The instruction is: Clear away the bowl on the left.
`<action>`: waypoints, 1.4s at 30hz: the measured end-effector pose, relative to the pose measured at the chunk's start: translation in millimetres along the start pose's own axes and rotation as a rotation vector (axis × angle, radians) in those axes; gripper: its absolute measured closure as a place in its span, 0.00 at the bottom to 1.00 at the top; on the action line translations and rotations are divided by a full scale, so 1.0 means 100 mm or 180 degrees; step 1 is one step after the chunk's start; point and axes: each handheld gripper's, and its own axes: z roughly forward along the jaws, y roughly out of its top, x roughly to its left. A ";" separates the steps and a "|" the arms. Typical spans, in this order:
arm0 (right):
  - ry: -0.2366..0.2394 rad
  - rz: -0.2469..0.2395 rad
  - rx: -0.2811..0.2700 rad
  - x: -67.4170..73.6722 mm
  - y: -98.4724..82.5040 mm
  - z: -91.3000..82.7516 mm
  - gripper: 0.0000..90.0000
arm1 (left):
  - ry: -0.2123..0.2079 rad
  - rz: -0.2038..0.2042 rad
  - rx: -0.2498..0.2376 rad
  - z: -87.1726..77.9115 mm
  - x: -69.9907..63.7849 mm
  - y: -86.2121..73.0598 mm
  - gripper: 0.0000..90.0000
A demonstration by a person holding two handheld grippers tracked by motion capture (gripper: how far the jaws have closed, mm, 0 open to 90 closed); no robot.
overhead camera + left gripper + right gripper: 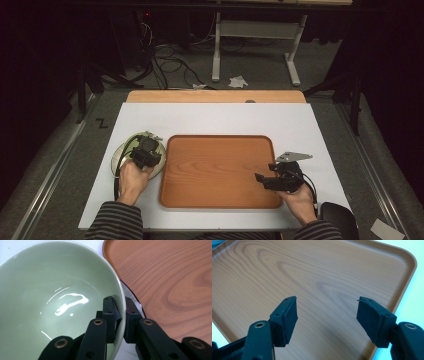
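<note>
Left gripper [119, 315]: I had it clamped on the green bowl's [50, 290] rim.
Right gripper [327, 320]: I held it wide open, nothing gripped, over the wooden tray [324, 272].

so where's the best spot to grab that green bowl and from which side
By its thin rim on the side facing the wooden tray, one jaw inside and one outside. The green bowl sits upright and is too wide to span; the left gripper already pinches it there from above.

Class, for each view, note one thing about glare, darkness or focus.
Left gripper view: bright glare streaks inside the green bowl. High view: the room beyond the table is dark. Right gripper view: the wooden tray has soft, even light and looks slightly blurred.
</note>
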 end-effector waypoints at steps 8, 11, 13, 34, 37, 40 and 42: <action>0.0002 0.0002 -0.0010 0.00 0.00 -0.01 0.38 | -0.0002 0.0048 -0.0100 -0.05 -0.01 0.01 0.94; 0.0011 0.0009 -0.0040 -0.01 0.00 -0.02 0.38 | -0.0003 0.0060 -0.0093 -0.06 -0.01 0.02 0.94; 0.0006 0.0018 -0.0040 -0.01 0.00 -0.01 0.38 | -0.0030 0.0054 -0.0118 -0.07 0.00 0.02 0.94; -0.0003 0.0040 -0.0042 -0.03 0.00 -0.02 0.38 | -0.0107 0.0162 -0.0224 -0.23 -0.06 0.06 0.94; -0.0001 0.0037 -0.0059 -0.03 0.00 -0.02 0.38 | -0.0142 0.0189 -0.0226 -0.24 -0.09 0.07 0.94; 0.0000 0.0036 -0.0064 -0.04 0.00 -0.02 0.38 | -0.0161 0.0245 -0.0242 -0.27 -0.14 0.09 0.94; -0.0001 0.0034 -0.0063 -0.04 0.00 -0.02 0.38 | -0.0176 0.0282 -0.0272 -0.29 -0.17 0.10 0.94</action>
